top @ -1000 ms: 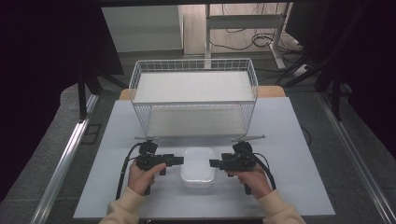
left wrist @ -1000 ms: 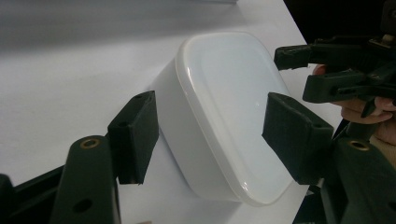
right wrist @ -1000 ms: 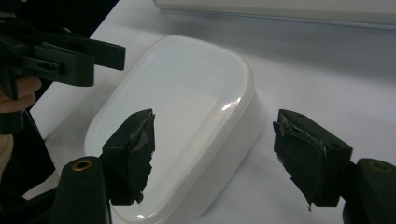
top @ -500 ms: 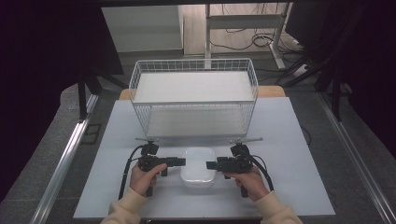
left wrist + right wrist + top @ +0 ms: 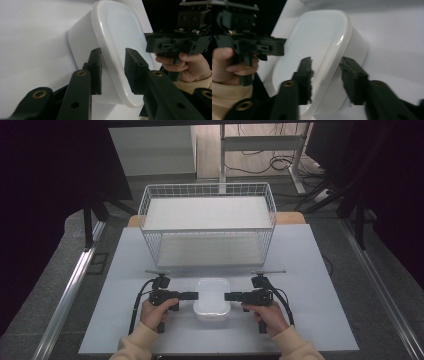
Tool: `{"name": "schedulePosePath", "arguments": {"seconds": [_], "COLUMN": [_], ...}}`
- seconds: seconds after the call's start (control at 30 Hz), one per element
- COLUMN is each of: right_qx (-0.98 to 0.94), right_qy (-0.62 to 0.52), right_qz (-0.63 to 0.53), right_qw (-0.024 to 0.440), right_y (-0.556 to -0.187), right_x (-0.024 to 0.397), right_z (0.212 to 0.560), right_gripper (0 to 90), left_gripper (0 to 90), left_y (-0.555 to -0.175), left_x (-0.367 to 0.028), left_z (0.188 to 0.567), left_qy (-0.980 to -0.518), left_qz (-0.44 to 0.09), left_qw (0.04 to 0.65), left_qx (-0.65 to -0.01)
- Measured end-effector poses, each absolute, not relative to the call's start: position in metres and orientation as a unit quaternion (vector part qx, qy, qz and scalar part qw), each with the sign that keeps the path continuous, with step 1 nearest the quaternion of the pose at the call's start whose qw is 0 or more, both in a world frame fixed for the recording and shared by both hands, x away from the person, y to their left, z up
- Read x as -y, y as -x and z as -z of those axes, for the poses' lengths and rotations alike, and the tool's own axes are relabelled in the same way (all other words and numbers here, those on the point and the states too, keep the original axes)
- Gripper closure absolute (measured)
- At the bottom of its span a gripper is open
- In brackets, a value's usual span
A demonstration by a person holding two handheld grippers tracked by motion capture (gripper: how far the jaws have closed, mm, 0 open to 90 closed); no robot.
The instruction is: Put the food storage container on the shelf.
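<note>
A white lidded container (image 5: pixel 212 297) (image 5: pixel 120 30) (image 5: pixel 319 32) sits on the table near the front edge. My left gripper (image 5: pixel 196 295) (image 5: pixel 113 67) reaches it from the left, and its jaws have just been closing. They straddle the lid's rim, one by the wall and one over the lid, with a little space still showing. My right gripper (image 5: pixel 226 296) (image 5: pixel 325 75) comes in from the right in the same way. Its jaws have also just been closing around the rim, they look blurred, and the pads do not press on it.
A white wire basket (image 5: pixel 207 231) stands behind the container in the middle of the grey table (image 5: pixel 310 285). Two thin metal rods (image 5: pixel 268 271) lie between the basket and the hands. Dark floor and rails flank the table.
Both pairs of jaws have narrowed around the container's rim. The hands and the container have stayed where they were.
</note>
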State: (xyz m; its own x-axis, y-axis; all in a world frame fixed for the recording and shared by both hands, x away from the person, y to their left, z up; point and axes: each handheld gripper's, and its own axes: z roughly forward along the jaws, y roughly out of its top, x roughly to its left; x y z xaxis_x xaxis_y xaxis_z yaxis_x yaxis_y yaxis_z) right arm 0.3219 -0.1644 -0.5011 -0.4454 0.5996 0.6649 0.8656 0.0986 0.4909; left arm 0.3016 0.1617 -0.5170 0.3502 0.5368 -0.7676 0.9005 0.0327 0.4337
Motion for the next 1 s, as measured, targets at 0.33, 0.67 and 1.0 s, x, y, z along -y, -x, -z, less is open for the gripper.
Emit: {"name": "schedulePosePath", "arguments": {"seconds": [0.33,0.67,1.0], "right_qx": [0.705,0.703,0.704], "right_qy": [0.514,0.513,0.506], "right_qz": [0.454,0.459,0.469], "right_qw": [0.183,0.179,0.169], "right_y": [-0.32,-0.317,-0.315], "right_x": [0.173,0.176,0.177], "right_z": [0.501,0.497,0.493], "right_gripper": [71.0,73.6,77.4], "left_gripper": [71.5,75.2,79.9], "left_y": [-0.298,-0.293,-0.289], "left_x": [-0.165,-0.165,-0.167], "left_z": [0.513,0.508,0.5], "left_qy": [-0.674,-0.672,-0.676], "left_qz": [0.201,0.196,0.188], "left_qw": [0.483,0.493,0.499], "left_qx": [-0.523,-0.517,-0.508]}}
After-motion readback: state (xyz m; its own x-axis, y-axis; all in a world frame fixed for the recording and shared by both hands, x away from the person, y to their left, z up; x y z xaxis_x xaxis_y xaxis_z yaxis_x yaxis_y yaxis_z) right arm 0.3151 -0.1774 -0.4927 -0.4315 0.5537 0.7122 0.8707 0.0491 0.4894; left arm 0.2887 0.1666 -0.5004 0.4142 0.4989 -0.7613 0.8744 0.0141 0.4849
